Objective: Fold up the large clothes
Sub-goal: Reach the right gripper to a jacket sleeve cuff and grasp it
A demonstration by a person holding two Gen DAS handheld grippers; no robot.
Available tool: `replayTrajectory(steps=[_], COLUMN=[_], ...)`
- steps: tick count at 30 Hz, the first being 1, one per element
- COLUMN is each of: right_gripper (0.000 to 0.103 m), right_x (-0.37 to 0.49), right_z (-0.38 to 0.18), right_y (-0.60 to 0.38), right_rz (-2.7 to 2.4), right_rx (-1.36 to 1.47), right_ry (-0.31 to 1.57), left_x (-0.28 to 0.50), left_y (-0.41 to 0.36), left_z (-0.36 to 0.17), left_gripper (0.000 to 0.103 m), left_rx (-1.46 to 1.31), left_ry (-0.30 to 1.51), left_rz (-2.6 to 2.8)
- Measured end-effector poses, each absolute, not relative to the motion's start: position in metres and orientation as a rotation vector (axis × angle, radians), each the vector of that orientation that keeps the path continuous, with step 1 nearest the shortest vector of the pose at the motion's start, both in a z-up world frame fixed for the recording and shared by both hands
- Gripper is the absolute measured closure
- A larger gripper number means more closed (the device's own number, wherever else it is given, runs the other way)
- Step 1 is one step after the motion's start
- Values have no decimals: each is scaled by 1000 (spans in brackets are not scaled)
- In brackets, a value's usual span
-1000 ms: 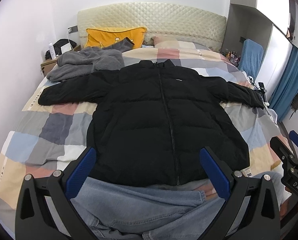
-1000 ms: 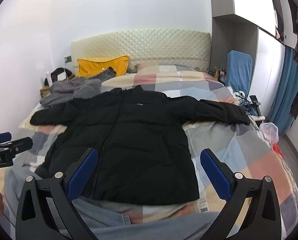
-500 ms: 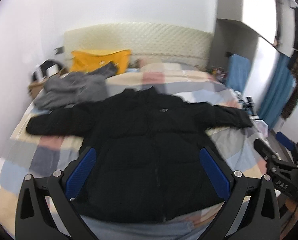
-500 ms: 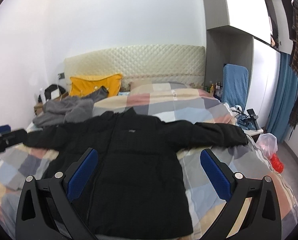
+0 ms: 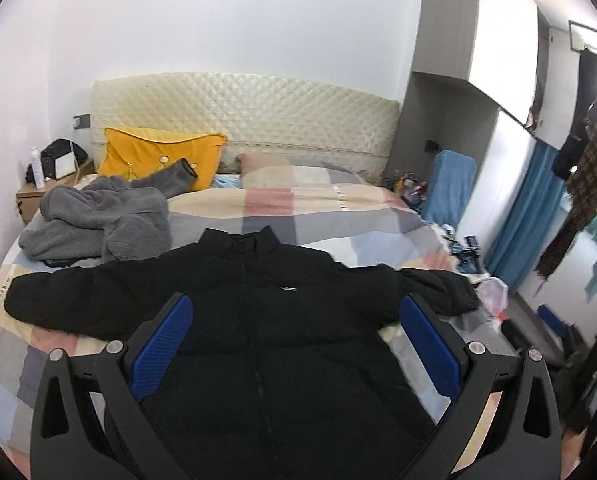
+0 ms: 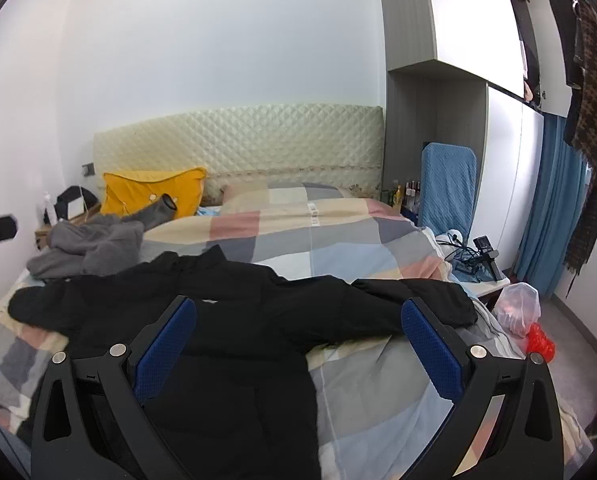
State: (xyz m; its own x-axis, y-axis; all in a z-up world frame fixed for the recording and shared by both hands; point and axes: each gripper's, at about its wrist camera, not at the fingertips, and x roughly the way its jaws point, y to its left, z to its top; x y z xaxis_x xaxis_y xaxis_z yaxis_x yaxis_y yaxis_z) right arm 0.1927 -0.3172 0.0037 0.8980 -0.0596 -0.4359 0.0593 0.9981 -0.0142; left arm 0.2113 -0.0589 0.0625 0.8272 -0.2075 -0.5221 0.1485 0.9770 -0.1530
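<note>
The puffy black jacket [image 5: 258,320] lay spread on the checked bed [image 5: 298,204], hem hidden; both hand-held grippers, left [image 5: 296,344] and right [image 6: 298,344], gaped empty.

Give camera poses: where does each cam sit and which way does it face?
Left wrist: on the left claw, over the jacket body, facing the headboard; its own open fingers show.
Right wrist: on the right claw, over the jacket's right half, same heading; own open fingers show, plus a dark tip at far left.
Shared: jacket, fleece, pillow, headboard.
</note>
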Motion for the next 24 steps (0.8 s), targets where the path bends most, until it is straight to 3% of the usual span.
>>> replayTrajectory(steps=[11, 19, 20, 22, 24], right_gripper=[0, 1, 2, 16, 21], right_x=[273, 303, 311, 329, 342], right_z=[-49, -109, -119, -147, -177], right_y=[-365, -466, -482, -516, -547], right_rz=[-123, -90, -111, -174, -214], right_rx=[77, 423, 461, 536, 595], right_ry=[425, 512, 540, 604, 656], left_x=[244, 254, 255, 261, 265], left_y=[-30, 10, 13, 17, 21], left_z=[-32, -99, -108, -124, -133], left_gripper=[0, 0, 0, 0, 0], left_rx=[39, -28, -18, 11, 23], left_ry=[611, 621, 608, 609, 610], left_rz=[-89, 29, 61, 106, 136])
